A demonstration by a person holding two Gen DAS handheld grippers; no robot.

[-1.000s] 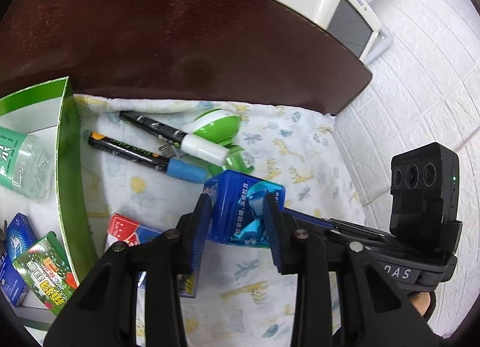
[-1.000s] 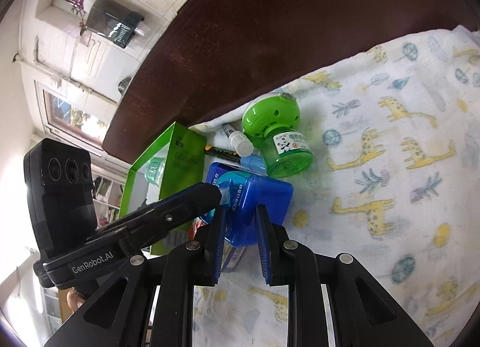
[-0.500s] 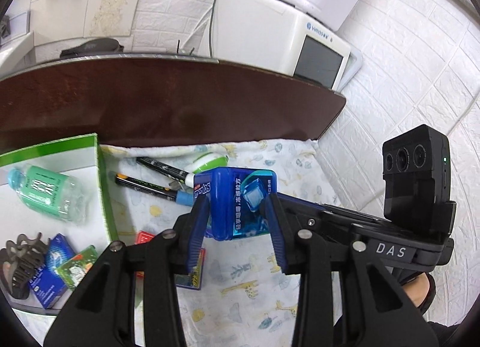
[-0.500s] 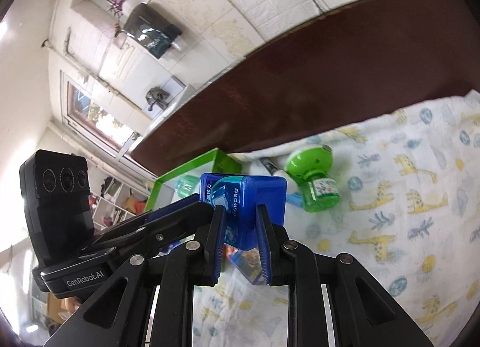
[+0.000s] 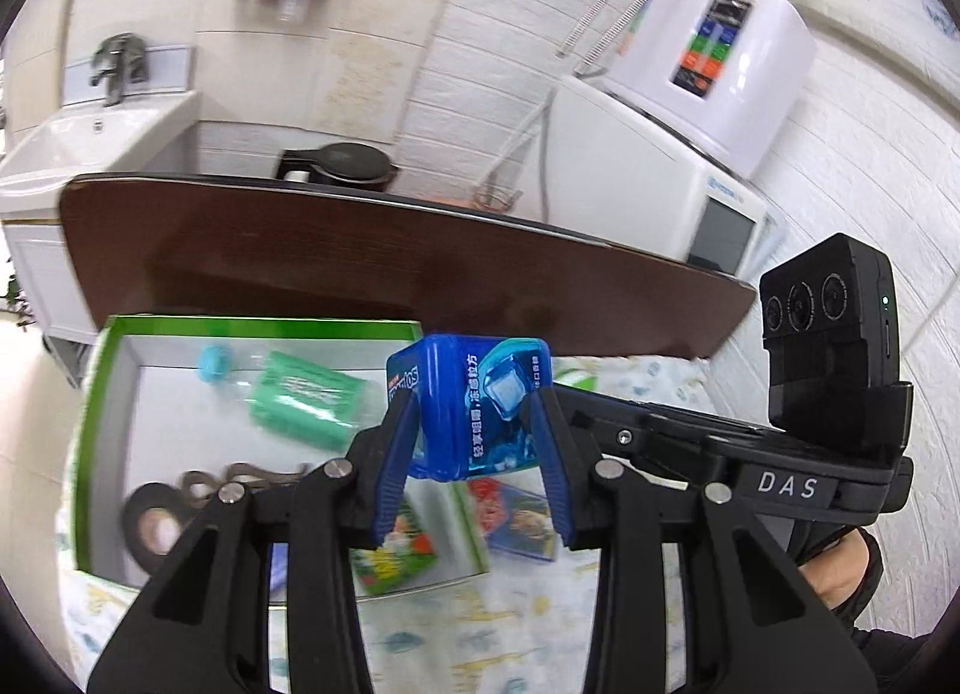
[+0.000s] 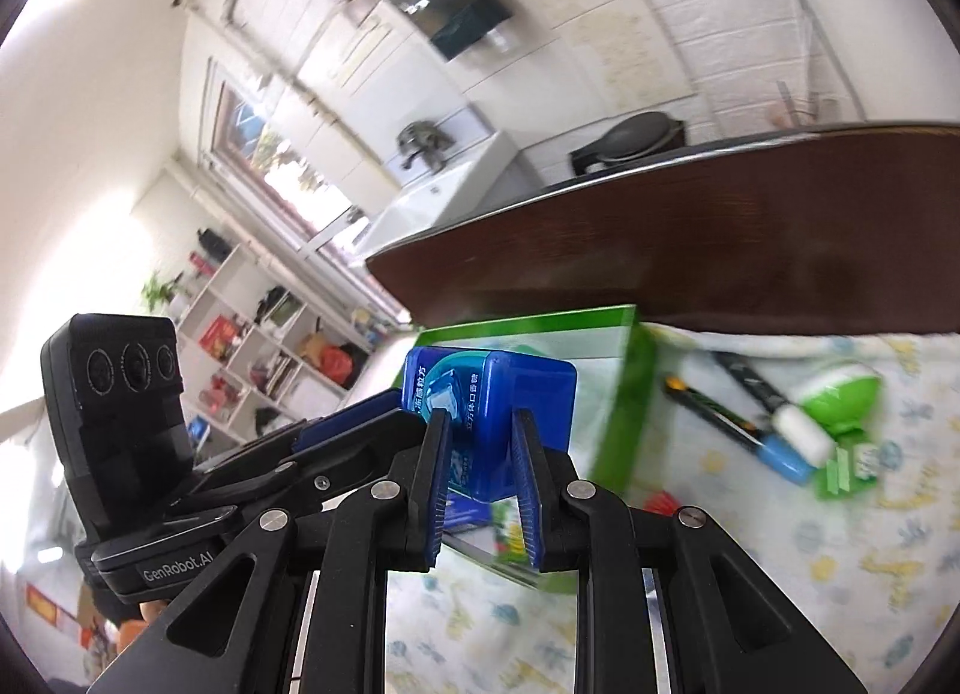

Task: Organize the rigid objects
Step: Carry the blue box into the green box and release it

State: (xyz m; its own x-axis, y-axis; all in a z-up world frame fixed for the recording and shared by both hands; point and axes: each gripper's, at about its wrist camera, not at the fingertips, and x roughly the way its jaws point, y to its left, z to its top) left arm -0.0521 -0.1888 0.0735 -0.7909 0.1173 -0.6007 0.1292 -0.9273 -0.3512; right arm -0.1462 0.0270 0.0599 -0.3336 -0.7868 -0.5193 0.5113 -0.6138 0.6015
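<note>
Two pairs of tongs pinch one blue mint box [image 5: 474, 406] at once, holding it in the air above the near right corner of the green-rimmed tray [image 5: 102, 382]. At far left, inside the tray, lie a roll of black tape [image 5: 150, 520], a dark hair claw [image 5: 240, 475] and a green-labelled bottle [image 5: 294, 397] on its side, blue cap toward the far wall. The left tongs [image 5: 474, 475] clamp the box across its broad printed faces; the right tongs [image 6: 477, 466], reaching in from the right at about a right angle to the left pair, press on its narrower sides. The box stands roughly upright between the fingers, long axis near vertical, and tilts a little in the left wrist view. The printed face shows to the left camera, and a plain blue side shows to the right one.

The open floor of the tray lies left of and below the box, so the drop likely turns on a short carry leftward and down; the left tongs sit on the tray's side and look better placed to finish alone. Right of the tray, on the giraffe-print cloth [image 6: 780, 562] over the bench, two marker pens [image 6: 744, 424] and a green bottle [image 6: 840, 394] lie unsorted.
</note>
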